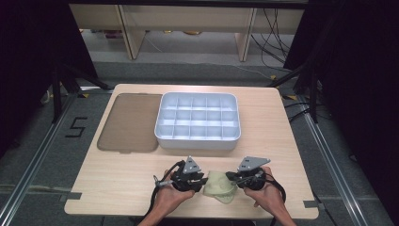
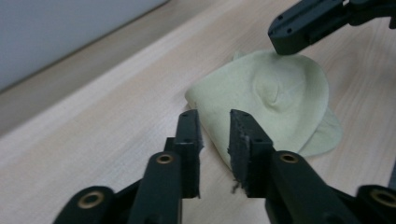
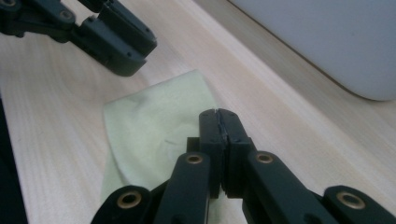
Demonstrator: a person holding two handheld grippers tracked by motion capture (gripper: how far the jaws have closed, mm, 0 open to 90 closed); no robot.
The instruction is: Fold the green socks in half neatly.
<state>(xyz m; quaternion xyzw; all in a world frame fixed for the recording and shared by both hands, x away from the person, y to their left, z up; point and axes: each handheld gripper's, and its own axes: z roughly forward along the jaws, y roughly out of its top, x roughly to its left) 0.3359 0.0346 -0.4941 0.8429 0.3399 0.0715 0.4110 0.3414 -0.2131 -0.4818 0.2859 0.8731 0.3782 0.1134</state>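
A pale green cloth (image 1: 219, 186) lies crumpled on the wooden table (image 1: 113, 181) near its front edge, between my two grippers. My left gripper (image 1: 203, 181) sits at the cloth's left side. In the left gripper view its jaws (image 2: 215, 117) stand a little apart, with the cloth's (image 2: 280, 105) near corner just beyond the tips and nothing between them. My right gripper (image 1: 230, 177) is at the cloth's right side. In the right gripper view its jaws (image 3: 219, 114) are pressed together over the cloth (image 3: 154, 126), seemingly pinching its edge, which rises to the tip (image 2: 286, 45).
A white tray (image 1: 197, 143) divided into several empty compartments stands in the middle of the table, just behind the grippers. A brown translucent lid (image 1: 129, 122) lies flat to its left. The tray's wall (image 3: 327, 37) is close beyond the cloth.
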